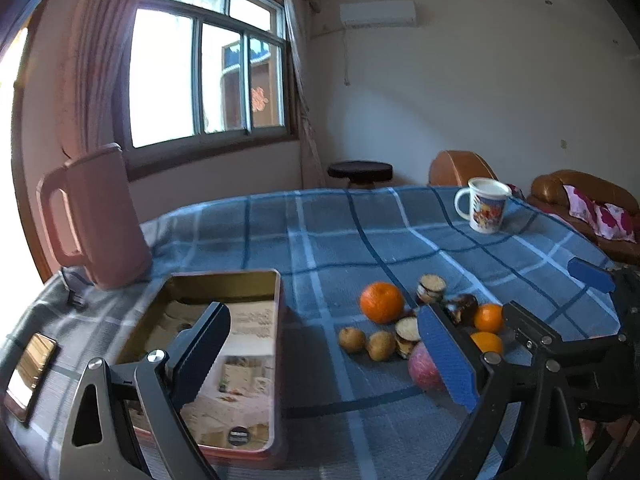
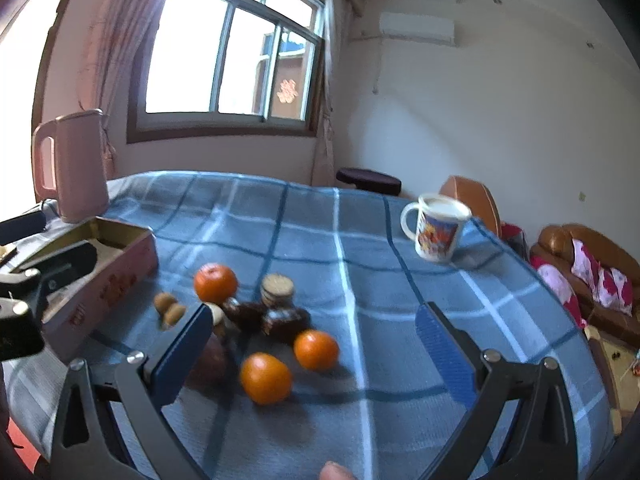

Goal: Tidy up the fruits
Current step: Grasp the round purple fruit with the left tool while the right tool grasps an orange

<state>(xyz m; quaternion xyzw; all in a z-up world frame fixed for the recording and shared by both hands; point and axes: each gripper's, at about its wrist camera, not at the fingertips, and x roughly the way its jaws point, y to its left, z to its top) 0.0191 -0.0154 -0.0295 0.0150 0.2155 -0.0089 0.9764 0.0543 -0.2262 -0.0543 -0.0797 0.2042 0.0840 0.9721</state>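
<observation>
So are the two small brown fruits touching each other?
Cannot tell. In the left wrist view the two brown fruits sit side by side, edges seemingly meeting; the right wrist view is blurred.

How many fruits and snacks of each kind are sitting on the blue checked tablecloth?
Round orange fruits: 3
Small brown oval fruits: 2
Pinkish red apple: 1
Dark wrapped round snack cakes: 3
Total: 9

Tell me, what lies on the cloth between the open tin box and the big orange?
Nothing lies there. In the left wrist view, the stretch between the tin box and the big orange is bare blue checked tablecloth.
</observation>
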